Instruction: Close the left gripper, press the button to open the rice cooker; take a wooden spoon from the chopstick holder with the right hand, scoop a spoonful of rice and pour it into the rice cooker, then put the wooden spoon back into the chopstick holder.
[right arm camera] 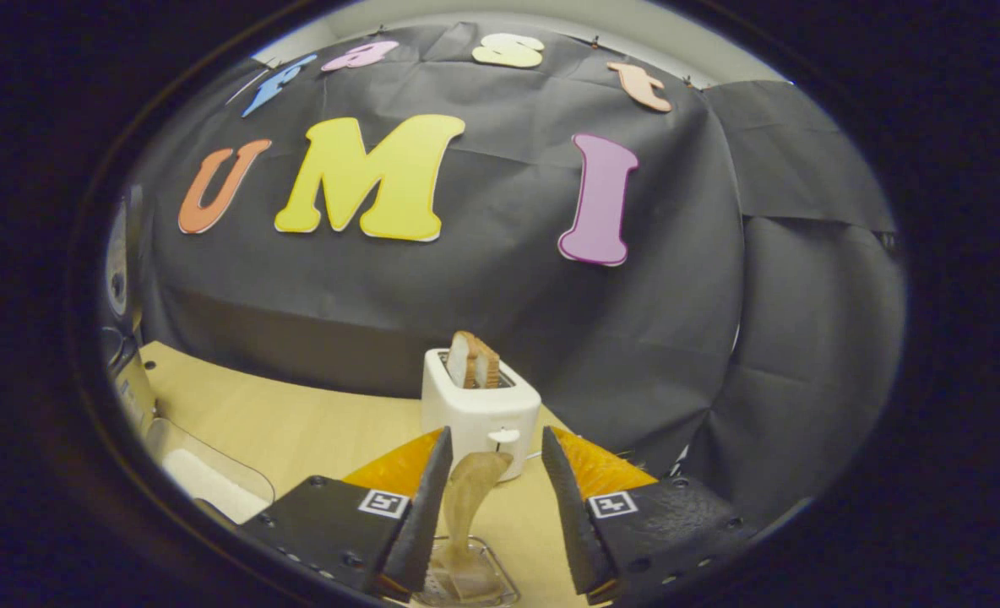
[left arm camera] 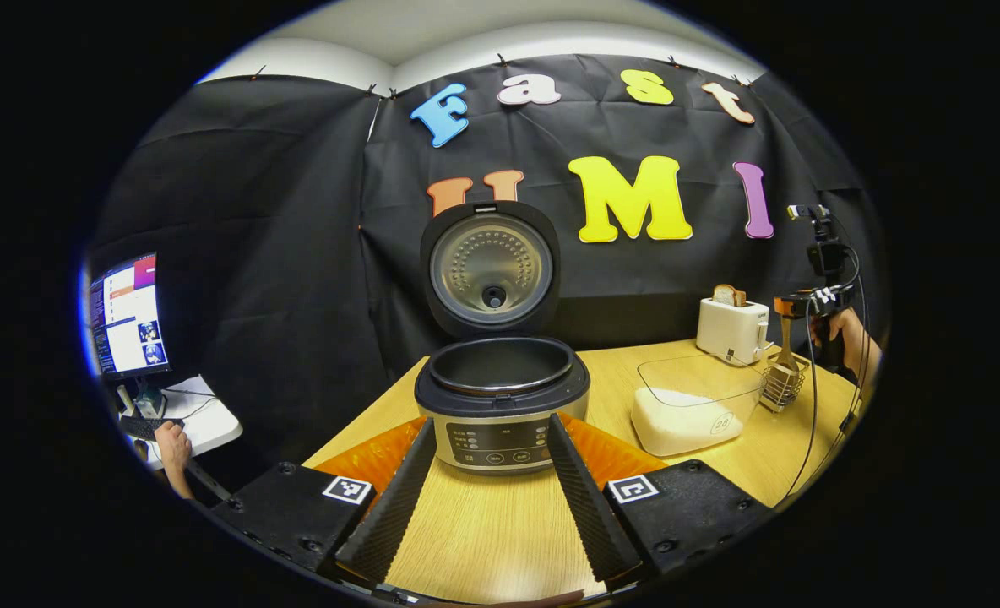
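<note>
The rice cooker [left arm camera: 500,397] stands on the wooden table with its lid [left arm camera: 490,268] swung up and its inner pot bare. My left gripper [left arm camera: 490,420] is open just in front of it, fingers either side of the control panel and apart from it. A clear container of white rice [left arm camera: 692,405] sits to the cooker's right. Farther right, a wire chopstick holder [left arm camera: 781,386] has the wooden spoon [right arm camera: 470,490] standing in it. My right gripper [right arm camera: 496,432] is open above the holder [right arm camera: 466,583], the spoon's bowl between its fingers without touching them. A hand holds that gripper [left arm camera: 804,306].
A white toaster [right arm camera: 480,414] with bread slices in it stands just behind the holder near the back wall. The rice container [right arm camera: 204,477] and the cooker's edge [right arm camera: 120,338] lie to the left in the right gripper view. A monitor [left arm camera: 127,317] and a person's hand are off the table at left.
</note>
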Demonstrator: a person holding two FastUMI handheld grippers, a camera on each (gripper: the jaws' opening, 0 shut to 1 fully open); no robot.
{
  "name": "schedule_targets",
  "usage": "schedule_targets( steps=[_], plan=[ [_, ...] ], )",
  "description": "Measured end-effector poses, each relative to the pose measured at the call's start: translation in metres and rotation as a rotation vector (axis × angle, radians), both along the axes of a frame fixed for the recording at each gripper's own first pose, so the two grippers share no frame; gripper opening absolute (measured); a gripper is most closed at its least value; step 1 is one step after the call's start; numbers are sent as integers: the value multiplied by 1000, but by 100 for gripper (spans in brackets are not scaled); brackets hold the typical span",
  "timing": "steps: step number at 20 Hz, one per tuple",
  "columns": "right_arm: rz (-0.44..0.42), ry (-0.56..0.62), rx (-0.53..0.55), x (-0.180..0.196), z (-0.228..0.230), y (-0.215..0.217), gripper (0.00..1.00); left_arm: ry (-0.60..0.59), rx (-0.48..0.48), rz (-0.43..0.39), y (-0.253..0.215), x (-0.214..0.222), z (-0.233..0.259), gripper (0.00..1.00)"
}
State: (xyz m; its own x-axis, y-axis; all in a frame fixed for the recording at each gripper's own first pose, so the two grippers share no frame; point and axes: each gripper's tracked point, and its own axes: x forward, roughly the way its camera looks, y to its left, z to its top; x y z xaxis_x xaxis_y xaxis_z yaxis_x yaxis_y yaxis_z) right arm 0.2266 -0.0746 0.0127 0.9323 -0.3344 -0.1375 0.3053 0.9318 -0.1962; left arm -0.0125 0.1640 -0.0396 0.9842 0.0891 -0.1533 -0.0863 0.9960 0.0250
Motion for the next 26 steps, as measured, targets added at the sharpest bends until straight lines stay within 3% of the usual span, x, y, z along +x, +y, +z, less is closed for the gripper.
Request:
schedule_targets(
  steps=[2,4,5,8,10,14,15,16,18,19,22,23,24,26],
  plan=[
    [31,-11,-2,-6,8,9,93,-4,10,-2,-2,-1,1,86],
    [36,-25,19,-12,15,10,93,-8,21,-1,-1,-2,2,86],
    [37,-30,32,-17,18,11,97,-11,22,-3,-1,-3,3,86],
    [53,-37,40,-42,37,24,97,-24,24,10,2,-7,8,88],
    [139,-57,74,-67,54,51,98,-33,20,14,3,-8,12,89],
    [134,-124,56,-121,89,64,93,-47,-5,16,5,-14,17,88],
    [144,-155,41,-138,100,70,98,-56,-15,9,2,-15,22,88],
    [152,-176,27,-150,107,75,93,-63,-21,9,3,-16,24,88],
    [158,-211,14,-170,115,82,97,-71,-39,20,6,-19,27,88],
    [167,-218,15,-178,116,87,93,-71,-54,23,7,-19,28,88],
    [176,-200,28,-200,110,96,97,-84,-74,72,19,-22,38,89],
    [180,-196,30,-207,107,97,93,-103,-79,82,23,-21,43,89],
    [185,-197,31,-212,105,97,97,-112,-75,82,23,-17,48,89],
    [196,-200,32,-222,96,95,93,-103,-64,78,26,-4,56,88]
  ],
)
